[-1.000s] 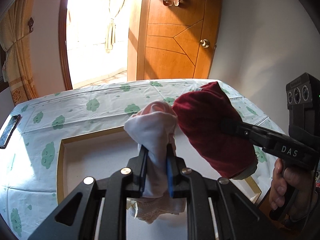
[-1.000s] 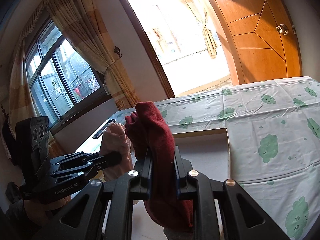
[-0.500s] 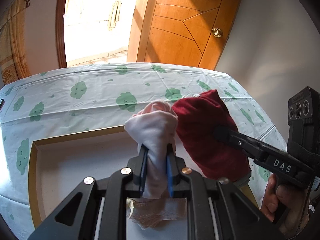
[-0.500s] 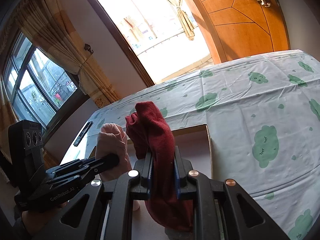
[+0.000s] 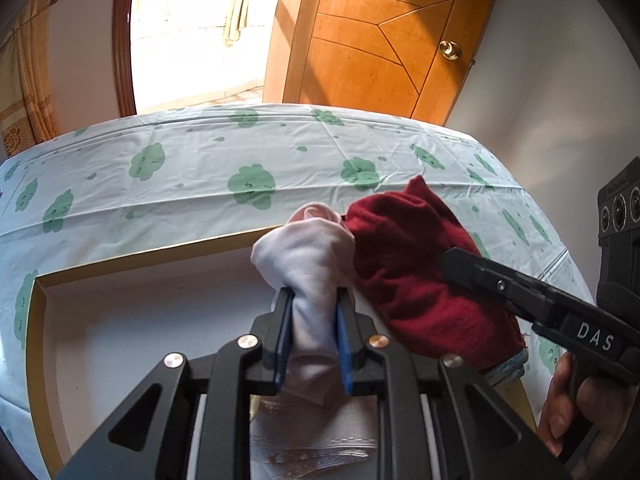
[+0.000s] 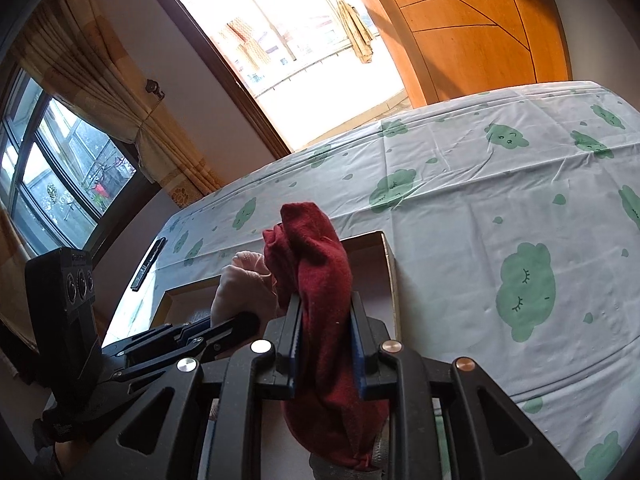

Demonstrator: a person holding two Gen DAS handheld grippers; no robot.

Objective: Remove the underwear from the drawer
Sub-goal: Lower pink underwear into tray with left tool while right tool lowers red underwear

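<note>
Room: a bright doorway stood at the far left, an orange wooden door (image 5: pixel 384 40) to its right; the right wrist view also showed a curtained window (image 6: pixel 60 168) at far left.
Surface: a white cloth with green cloud prints (image 5: pixel 192 168) covered the bed-like top, with an open white drawer (image 5: pixel 132 320) with a yellow rim set into its near edge.
Dark flat object: it lay on the cloth near the left edge (image 6: pixel 149 259), beyond the drawer's left corner.
Left gripper (image 5: pixel 314 300): its jaws had just been opening slightly, yet the blue pads pressed on a pale pink underwear (image 5: pixel 308 256) bunched upright between them, above the drawer's middle.
Lace-edged fabric: a pale folded piece (image 5: pixel 316 432) lay in the drawer beneath that gripper.
Right gripper (image 6: pixel 326 312): its jaws had also just been easing apart, but gripped a dark red underwear (image 6: pixel 320 264), which touched the pink one's right side, over the drawer's right edge.
Hand: fingers (image 5: pixel 576 400) wrapped the right gripper's handle at the far right.
</note>
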